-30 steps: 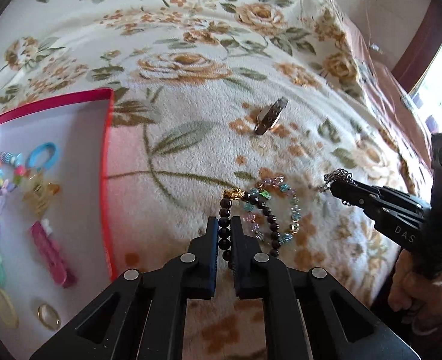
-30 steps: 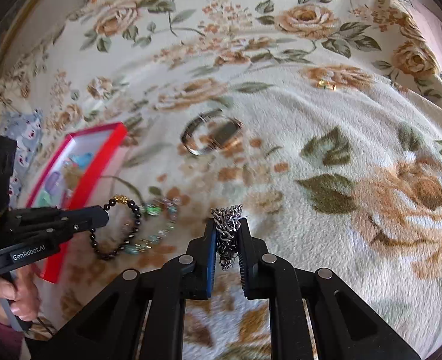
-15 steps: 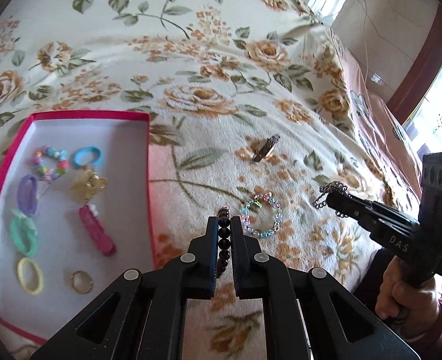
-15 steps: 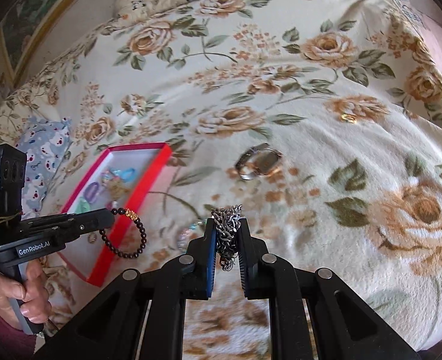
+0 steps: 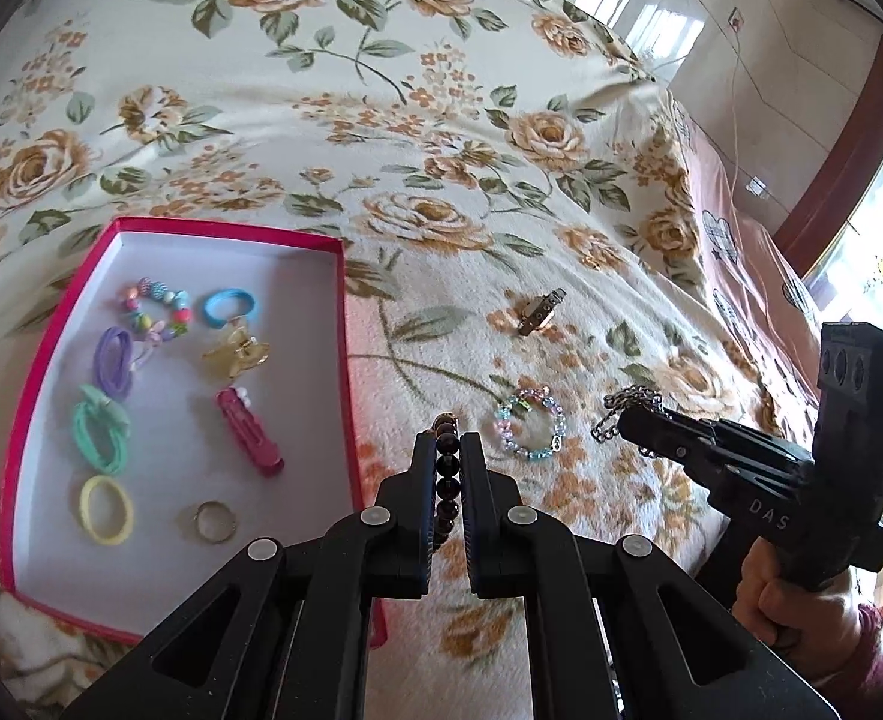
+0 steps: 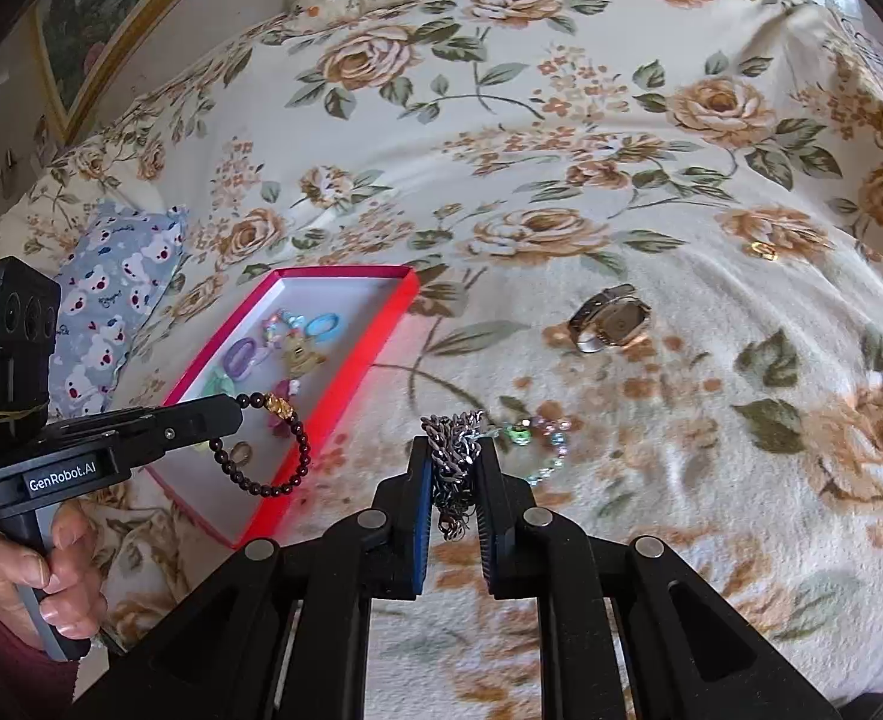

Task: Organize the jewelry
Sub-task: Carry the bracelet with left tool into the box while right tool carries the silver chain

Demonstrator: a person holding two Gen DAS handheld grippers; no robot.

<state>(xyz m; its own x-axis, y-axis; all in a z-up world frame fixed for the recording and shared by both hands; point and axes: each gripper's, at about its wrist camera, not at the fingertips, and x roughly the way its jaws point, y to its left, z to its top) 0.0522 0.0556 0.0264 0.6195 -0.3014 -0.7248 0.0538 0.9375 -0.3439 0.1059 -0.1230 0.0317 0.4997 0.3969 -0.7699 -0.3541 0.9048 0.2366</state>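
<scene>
My left gripper is shut on a dark bead bracelet with a gold charm, held in the air just right of the pink box. The bracelet hangs from it in the right wrist view. My right gripper is shut on a bunched silver chain, also lifted; the chain also shows in the left wrist view. A pastel crystal bead bracelet lies on the floral blanket between the grippers. A silver watch lies farther back.
The pink box holds hair ties, a bead bracelet, a yellow claw clip, a pink clip and a ring. A small gold ring lies far right. A blue bear-print pillow sits left of the box.
Both grippers have risen from the blanket with their catch. The dark bead bracelet and the silver chain now hang in the air; more of the box and bed is in view.
</scene>
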